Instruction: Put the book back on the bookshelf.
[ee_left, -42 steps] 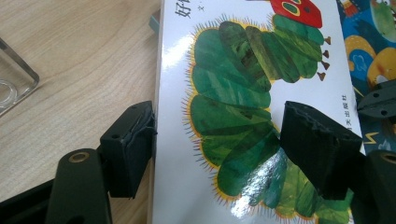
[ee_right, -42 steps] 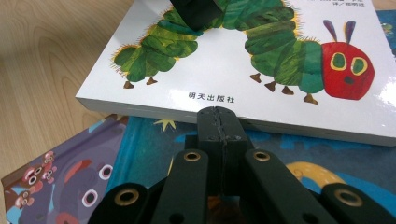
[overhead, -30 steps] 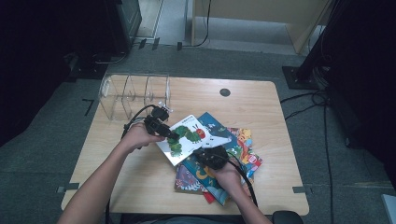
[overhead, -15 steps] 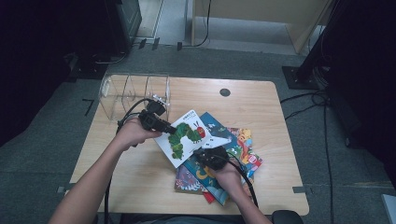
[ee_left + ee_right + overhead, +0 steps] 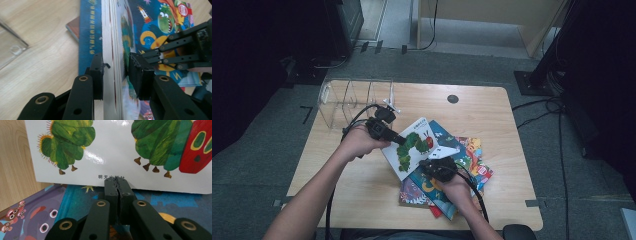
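Caterpillar book (image 5: 412, 148): a white-covered board book with a green caterpillar and red head, seen tilted up on one edge above the pile near the middle of the worktop (image 5: 362, 200).
Left tool (image 5: 396, 140): set astride the book's thick page edge in the left gripper view, one pad (image 5: 98, 72) against the back cover, the other (image 5: 136, 72) at the printed front; the jaws have just been closing on the book, which is gripped between them.
Right tool (image 5: 438, 159): jaws pressed together with nothing between them, tips laid at the book's lower edge in the right gripper view.
Book pile (image 5: 462, 165): several bright picture books are fanned under and beside the lifted one, a dinosaur cover (image 5: 165, 20) among them; they lie directly beneath the raised edge.
Clear rack (image 5: 347, 97): a transparent divided holder is stood at the far left of the worktop, well apart from the pile.
Change: against the earlier high view, the book's left side is seen raised higher and the left hand (image 5: 359, 142) drawn up and back from the pile.
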The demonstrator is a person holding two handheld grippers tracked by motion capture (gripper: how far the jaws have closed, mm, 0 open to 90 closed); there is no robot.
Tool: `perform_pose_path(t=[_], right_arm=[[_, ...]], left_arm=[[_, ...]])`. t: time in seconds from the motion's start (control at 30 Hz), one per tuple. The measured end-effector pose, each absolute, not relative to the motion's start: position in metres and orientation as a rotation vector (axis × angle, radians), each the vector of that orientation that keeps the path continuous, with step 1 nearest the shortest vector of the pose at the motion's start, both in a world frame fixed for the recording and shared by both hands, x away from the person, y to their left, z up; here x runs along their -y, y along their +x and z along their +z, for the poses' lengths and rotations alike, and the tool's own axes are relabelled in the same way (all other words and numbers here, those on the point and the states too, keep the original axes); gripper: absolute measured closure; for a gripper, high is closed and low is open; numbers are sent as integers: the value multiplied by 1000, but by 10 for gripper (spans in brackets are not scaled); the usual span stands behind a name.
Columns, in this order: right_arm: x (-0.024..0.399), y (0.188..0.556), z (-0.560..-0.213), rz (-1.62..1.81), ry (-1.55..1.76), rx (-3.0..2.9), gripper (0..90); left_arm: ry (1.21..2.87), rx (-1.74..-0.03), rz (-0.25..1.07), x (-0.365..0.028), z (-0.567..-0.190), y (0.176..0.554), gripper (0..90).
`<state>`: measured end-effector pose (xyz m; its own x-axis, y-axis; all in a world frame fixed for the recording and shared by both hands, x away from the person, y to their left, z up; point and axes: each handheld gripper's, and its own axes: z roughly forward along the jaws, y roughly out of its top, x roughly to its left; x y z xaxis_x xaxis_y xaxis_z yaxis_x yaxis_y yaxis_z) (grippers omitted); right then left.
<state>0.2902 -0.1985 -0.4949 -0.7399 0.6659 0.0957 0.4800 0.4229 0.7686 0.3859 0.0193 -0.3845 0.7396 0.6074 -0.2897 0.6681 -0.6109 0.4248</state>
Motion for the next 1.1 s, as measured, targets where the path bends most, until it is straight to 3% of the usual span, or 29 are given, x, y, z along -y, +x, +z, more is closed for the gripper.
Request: perform_pose_path(t=[0.37, 0.63, 1.1], right_arm=[[201, 292, -495, 1222, 1013, -2454, 854], [200, 292, -495, 1215, 1011, -2447, 857], [199, 291, -495, 1220, 996, -2454, 802]], left_arm=[[2462, -971, -67, -10, -382, 379, 645], [2449, -944, -146, -9, -374, 379, 710], [2494, -933, -161, 11, -378, 380, 674]])
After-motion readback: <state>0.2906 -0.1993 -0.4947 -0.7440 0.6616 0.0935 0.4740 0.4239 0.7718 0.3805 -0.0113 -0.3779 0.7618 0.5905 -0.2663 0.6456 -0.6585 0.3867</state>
